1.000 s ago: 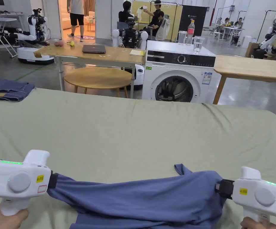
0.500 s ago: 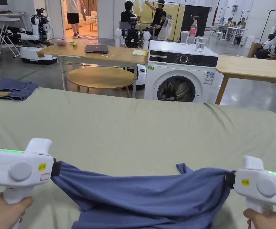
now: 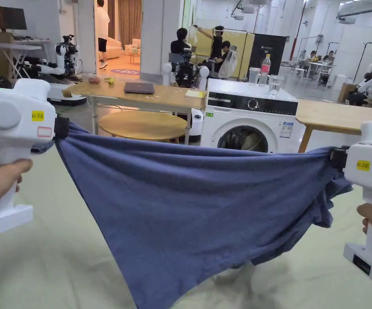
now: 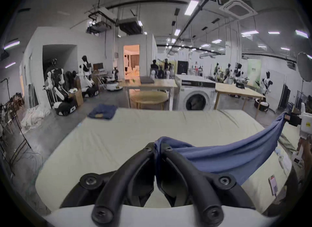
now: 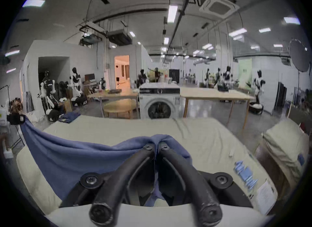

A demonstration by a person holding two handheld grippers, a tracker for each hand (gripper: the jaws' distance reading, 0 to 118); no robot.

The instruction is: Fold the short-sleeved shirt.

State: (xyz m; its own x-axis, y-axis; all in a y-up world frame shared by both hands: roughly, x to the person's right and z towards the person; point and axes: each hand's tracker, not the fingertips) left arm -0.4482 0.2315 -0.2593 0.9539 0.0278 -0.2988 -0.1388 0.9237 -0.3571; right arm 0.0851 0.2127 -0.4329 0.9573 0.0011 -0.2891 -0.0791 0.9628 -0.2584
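A pale green bed (image 3: 52, 257) spreads below, and above it the blue shirt (image 3: 189, 209) hangs stretched wide in the air, its lower edge sagging toward the sheet. The left gripper (image 4: 157, 147) has its fingers clenched on one bunched end of the shirt, the right gripper (image 5: 157, 143) on the other. Folded jeans (image 4: 103, 111) lie at the bed's far left corner.

A washing machine (image 3: 247, 124) stands between two wooden tables (image 3: 141, 96) beyond the bed (image 3: 52, 257).
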